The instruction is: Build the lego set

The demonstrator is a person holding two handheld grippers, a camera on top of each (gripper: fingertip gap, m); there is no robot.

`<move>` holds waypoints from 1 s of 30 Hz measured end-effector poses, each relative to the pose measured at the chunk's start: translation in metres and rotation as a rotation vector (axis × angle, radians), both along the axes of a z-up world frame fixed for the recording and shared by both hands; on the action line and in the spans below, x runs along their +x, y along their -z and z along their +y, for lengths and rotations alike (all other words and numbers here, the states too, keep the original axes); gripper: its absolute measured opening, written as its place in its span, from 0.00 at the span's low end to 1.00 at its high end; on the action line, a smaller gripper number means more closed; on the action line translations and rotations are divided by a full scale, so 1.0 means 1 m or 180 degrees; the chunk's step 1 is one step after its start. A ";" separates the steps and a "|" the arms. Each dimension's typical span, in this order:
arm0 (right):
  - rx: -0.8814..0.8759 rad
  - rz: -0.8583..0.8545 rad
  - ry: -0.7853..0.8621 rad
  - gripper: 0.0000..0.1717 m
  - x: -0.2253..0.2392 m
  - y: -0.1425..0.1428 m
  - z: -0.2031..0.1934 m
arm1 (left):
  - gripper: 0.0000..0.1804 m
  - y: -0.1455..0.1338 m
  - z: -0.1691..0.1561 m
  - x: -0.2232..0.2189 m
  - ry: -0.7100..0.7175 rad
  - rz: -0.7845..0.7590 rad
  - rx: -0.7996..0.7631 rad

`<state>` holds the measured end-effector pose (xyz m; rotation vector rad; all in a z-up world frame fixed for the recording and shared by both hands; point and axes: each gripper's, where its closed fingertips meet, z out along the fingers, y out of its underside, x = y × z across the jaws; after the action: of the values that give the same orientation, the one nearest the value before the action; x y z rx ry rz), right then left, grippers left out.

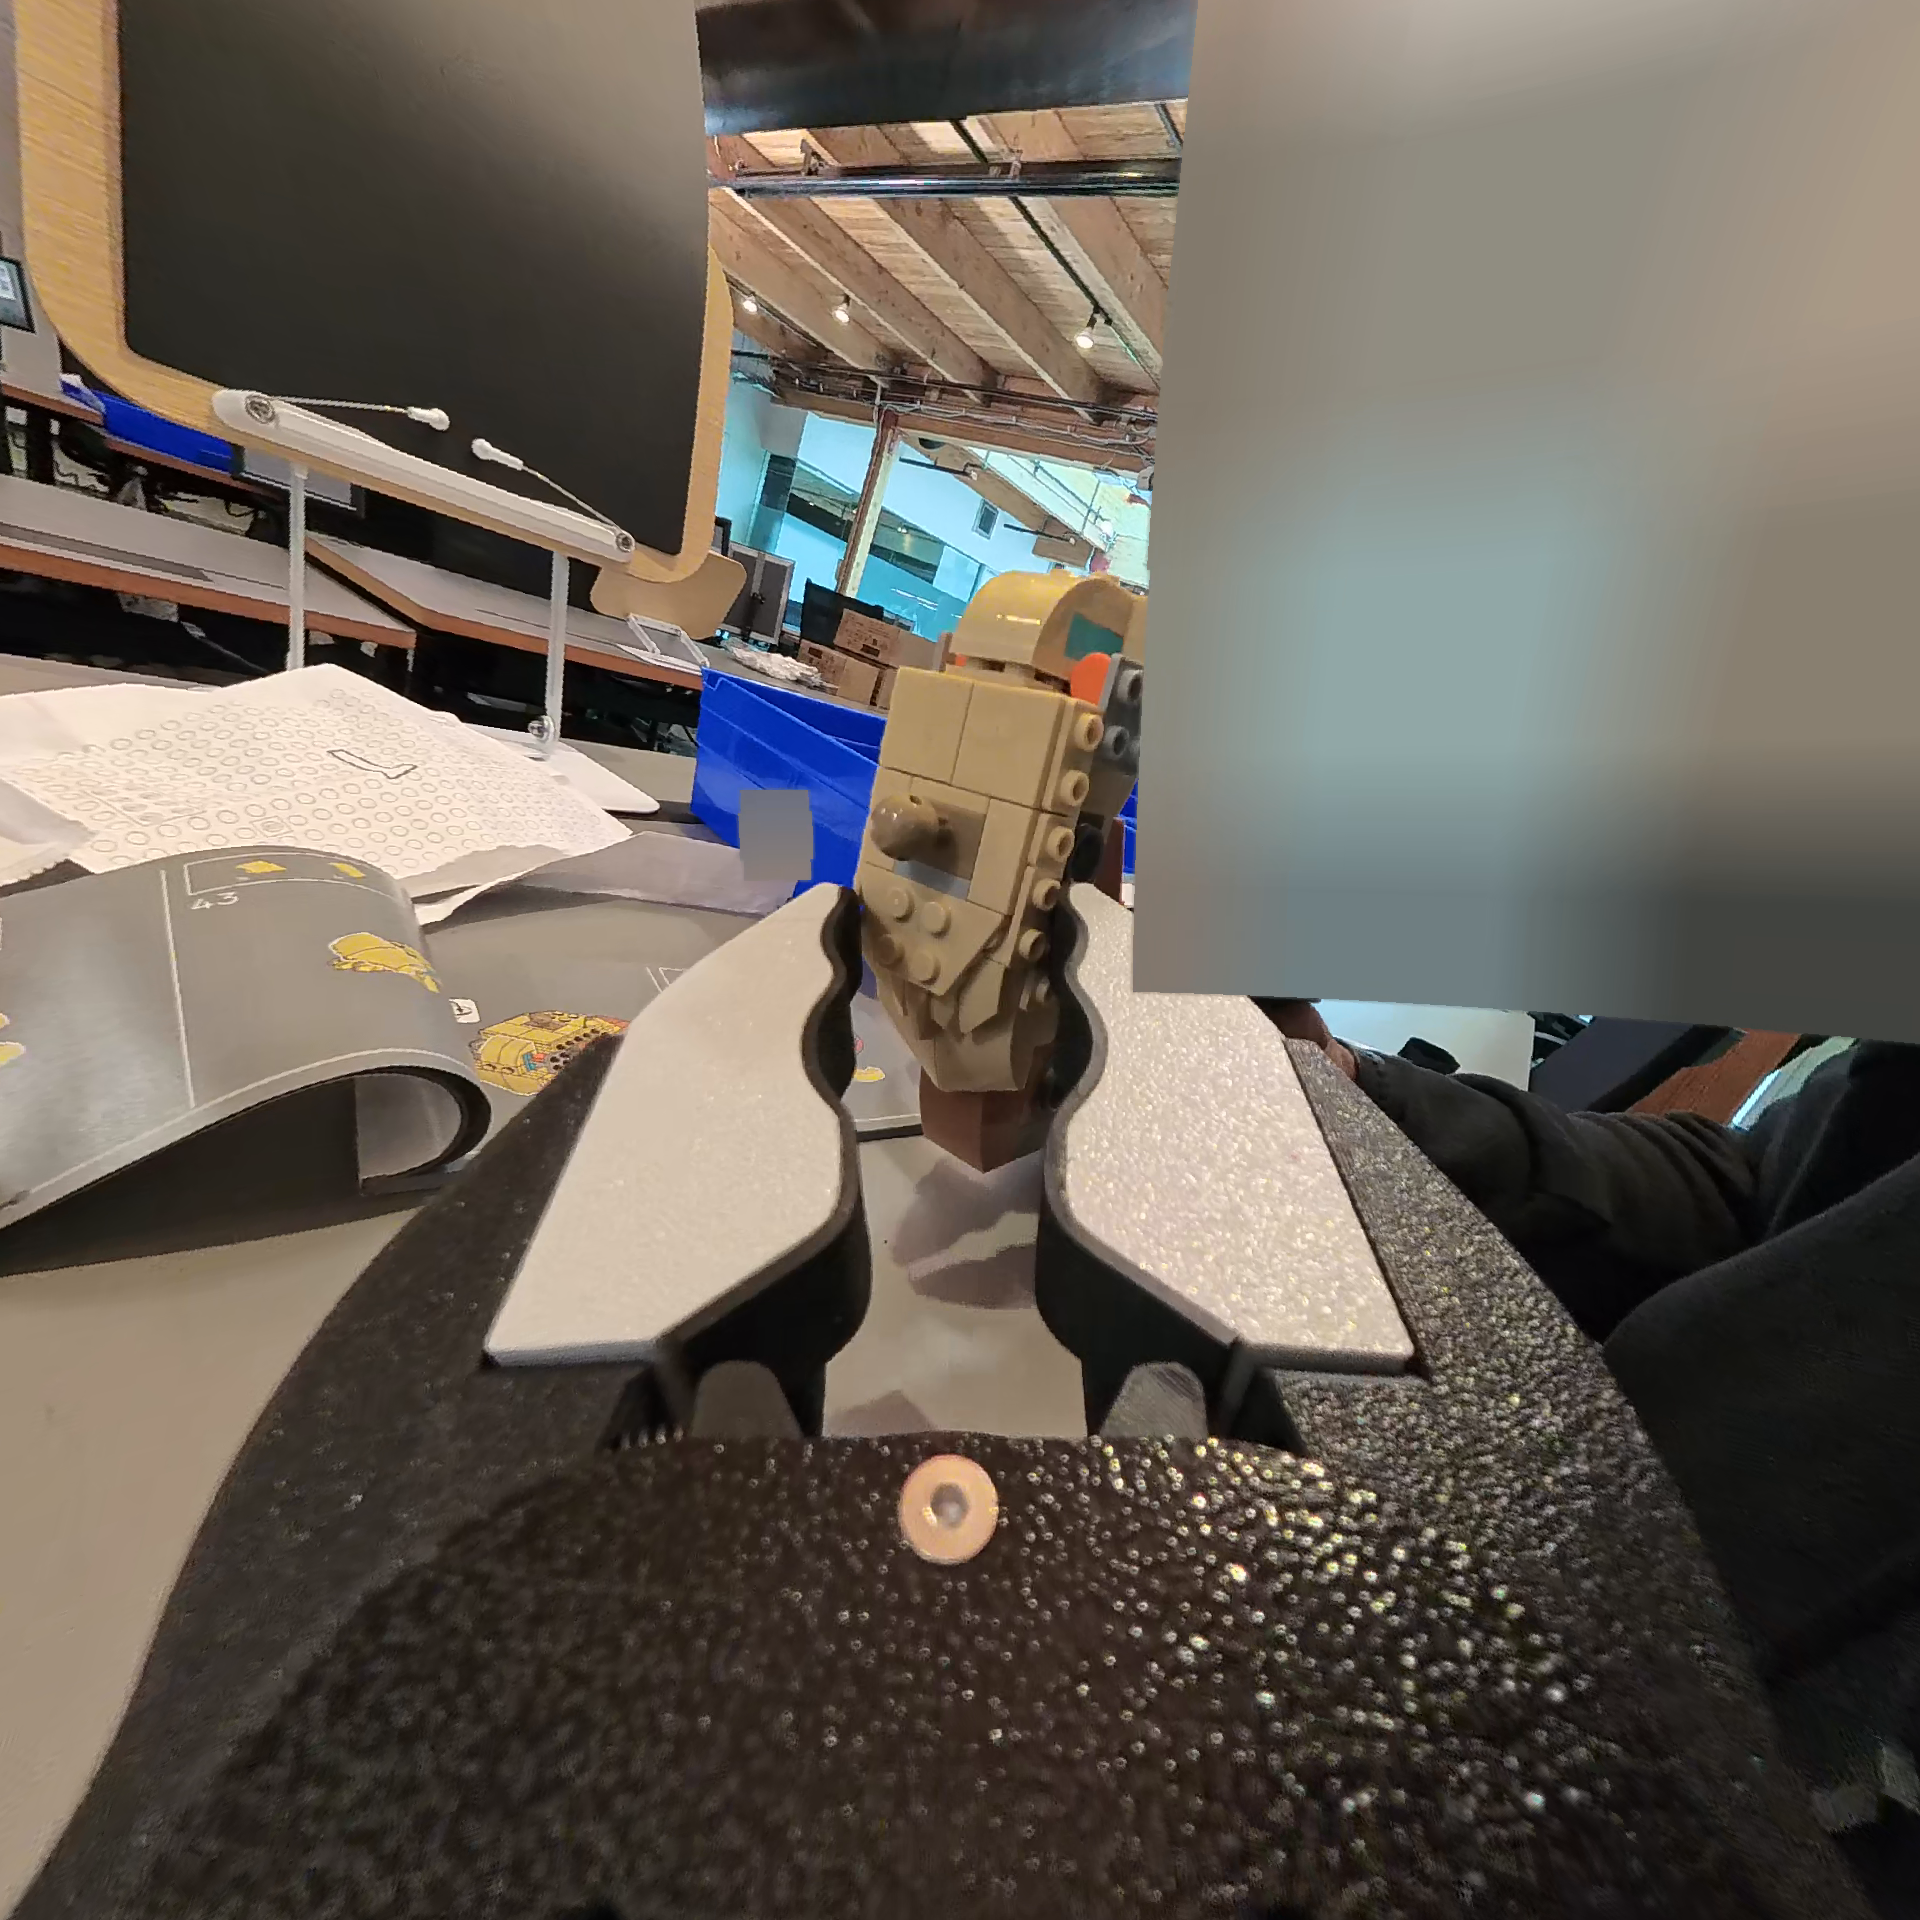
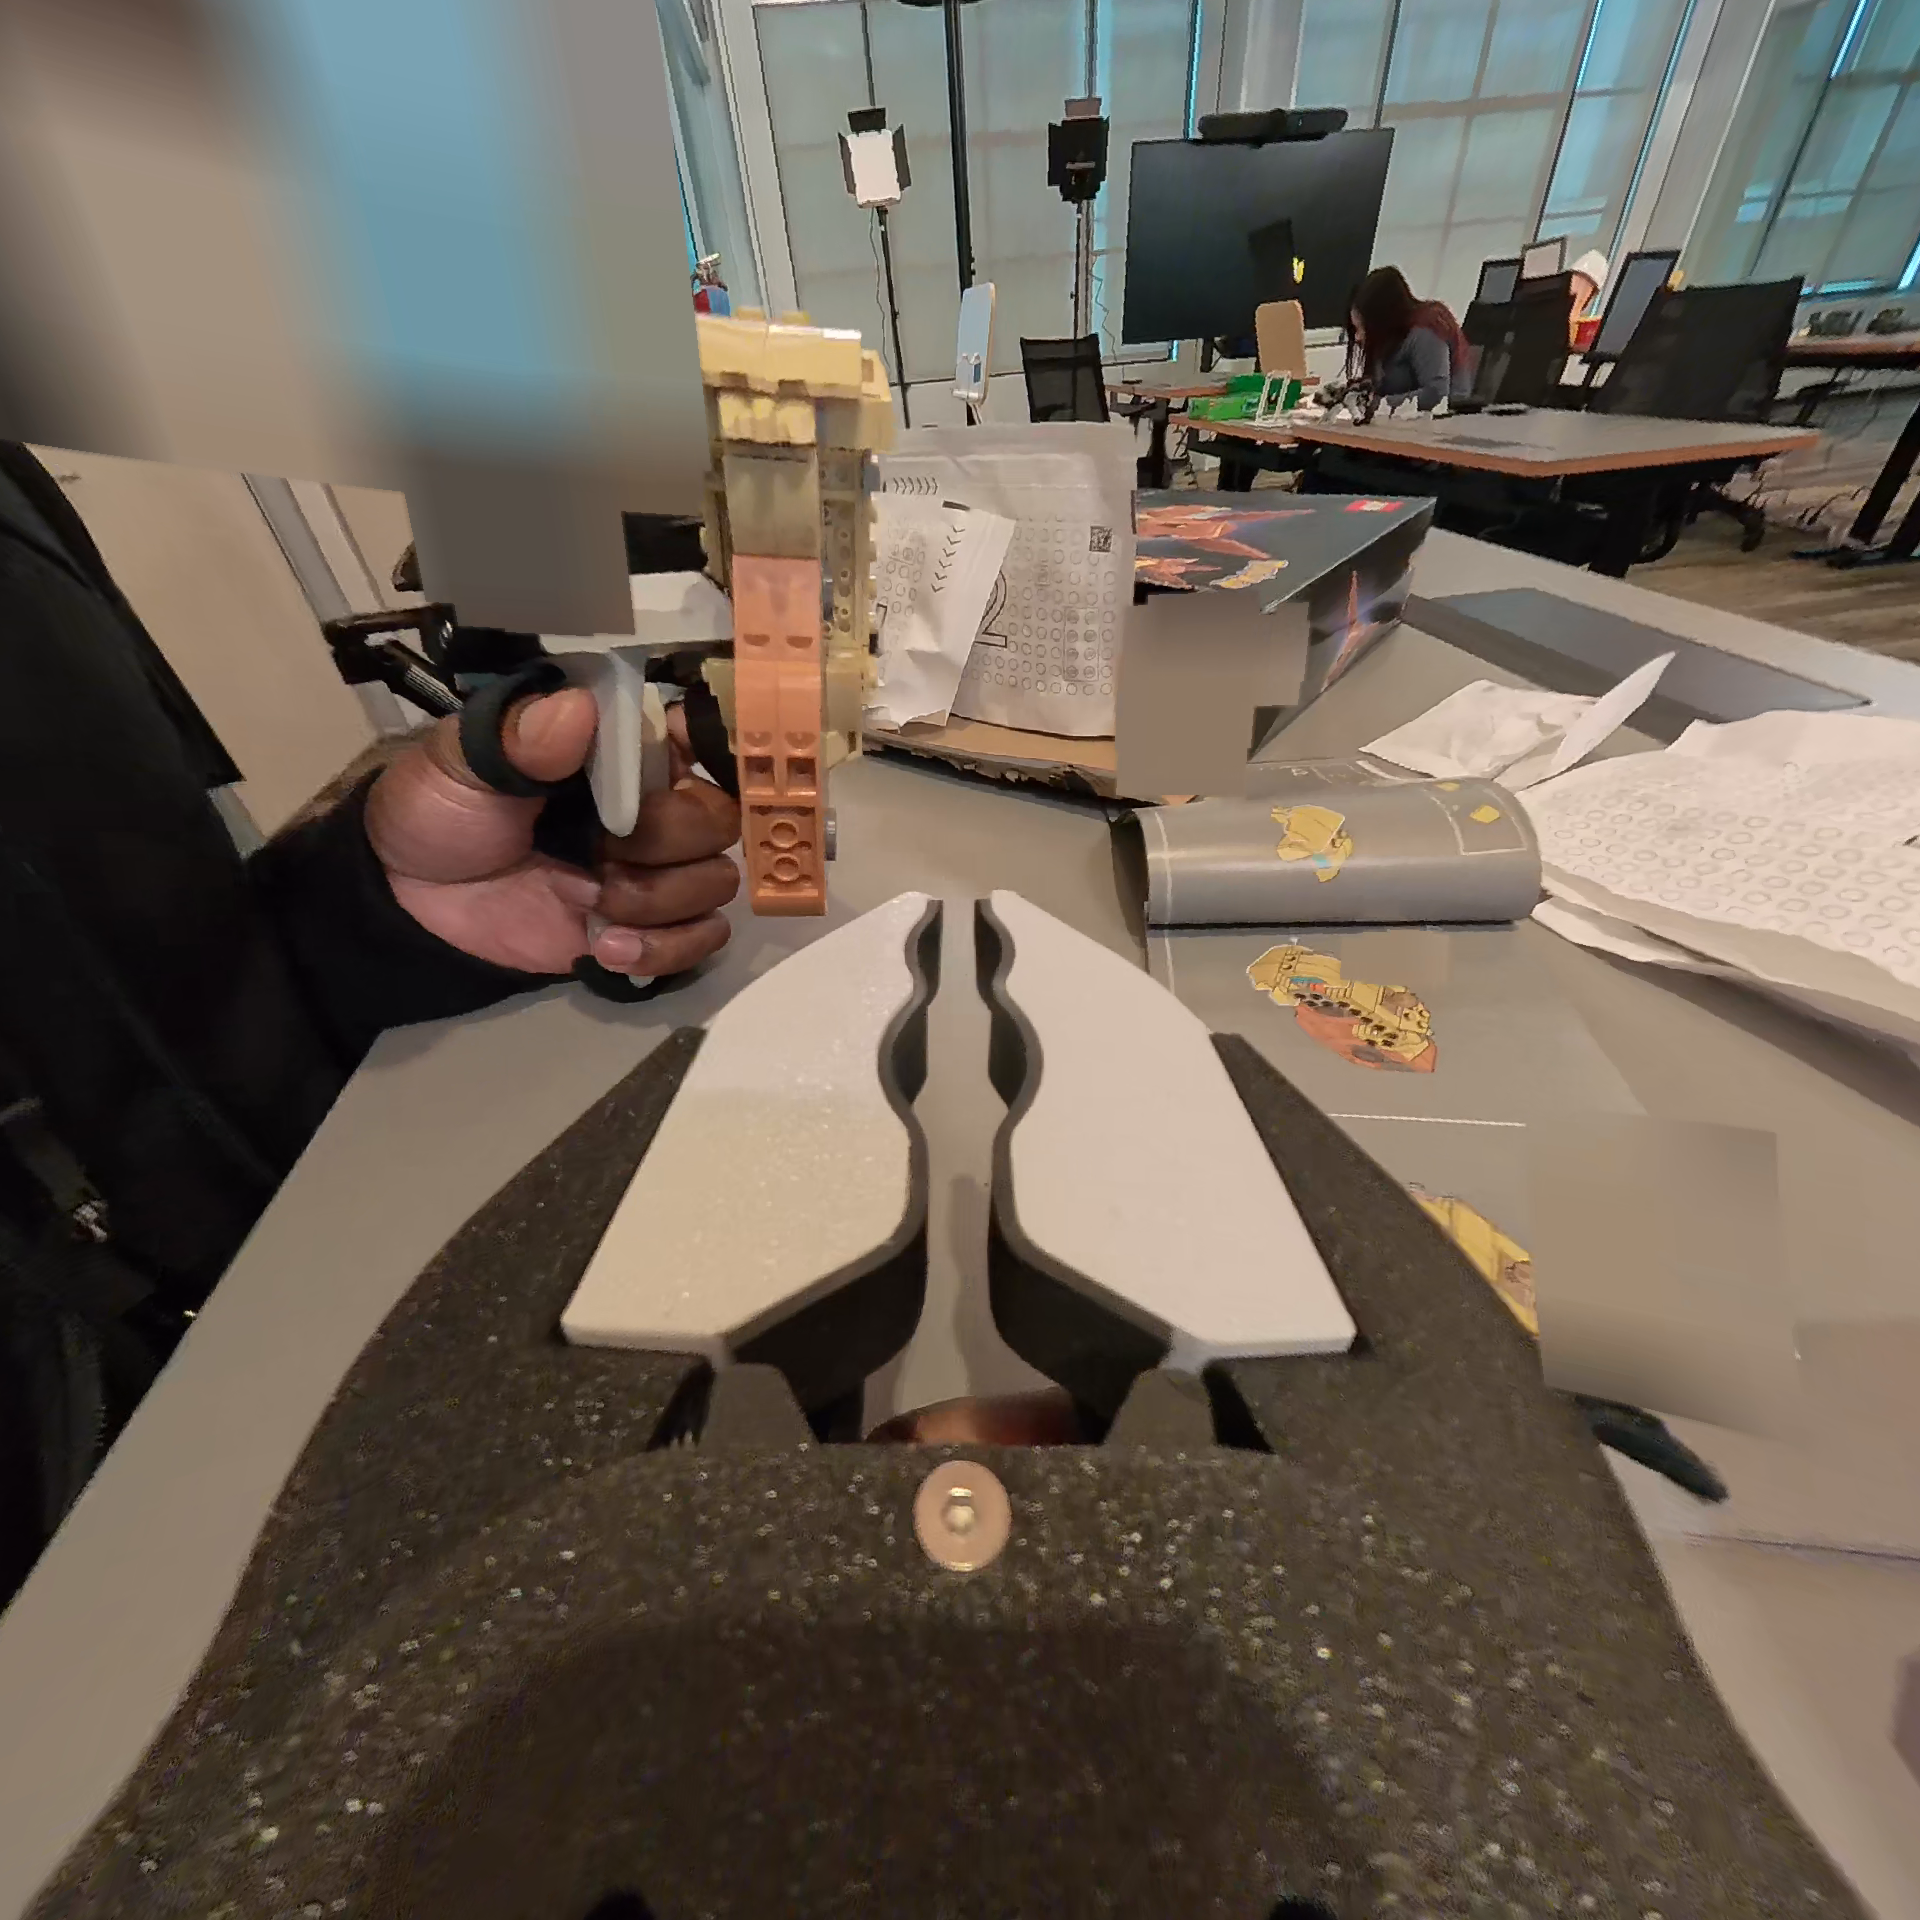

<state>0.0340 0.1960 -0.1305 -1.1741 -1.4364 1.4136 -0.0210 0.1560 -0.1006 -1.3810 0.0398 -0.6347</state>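
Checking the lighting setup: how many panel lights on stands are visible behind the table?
2: a lit panel light left of a dark panel light, both near the windows; others may be hidden.

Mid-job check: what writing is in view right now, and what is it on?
I will not copy out writing; these bear it:
Open grey instruction booklet: a step number beside brick drawings.
White paper bags: a large numeral, small codes.
Dark set box: a small logo, too small to read.
Tan brick model in the left gripper: none.

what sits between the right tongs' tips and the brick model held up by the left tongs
Only bare grey tabletop separates the right tongs from the tan and orange brick model, per the right wrist view.
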 end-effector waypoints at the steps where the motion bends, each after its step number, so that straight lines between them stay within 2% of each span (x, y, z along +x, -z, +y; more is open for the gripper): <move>1: 0.0098 0.0017 0.0030 0.05 0.000 0.000 0.000 | 0.19 0.000 0.000 0.000 0.0000 0.0002 0.0010; 5: 0.0656 0.0124 0.0209 0.11 0.001 -0.012 0.005 | 0.19 -0.001 -0.001 0.001 -0.0002 0.0022 0.0023; 11: 0.1538 0.0132 0.0029 0.13 -0.004 -0.074 -0.005 | 0.19 0.000 0.000 0.001 -0.0006 0.0026 0.0009; 14: 0.1906 0.0011 -0.0145 0.17 -0.016 -0.093 -0.019 | 0.19 0.000 0.000 0.000 -0.0015 0.0026 -0.0004; 19: 0.2379 -0.0183 -0.0402 0.23 -0.038 -0.084 -0.042 | 0.19 0.001 0.001 -0.001 -0.0010 -0.0025 -0.0028; 24: 0.2343 -0.0166 -0.0464 0.24 -0.042 -0.086 -0.048 | 0.19 0.001 0.002 -0.004 -0.0011 -0.0088 -0.0053; 30: 0.2623 -0.0262 -0.0417 0.26 -0.045 -0.082 -0.049 | 0.19 0.002 0.003 -0.004 -0.0044 -0.0058 -0.0066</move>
<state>-0.0114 0.1468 -0.0488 -0.6118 -1.9098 0.7030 -0.0249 0.1587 -0.1024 -1.3944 0.0090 -0.6377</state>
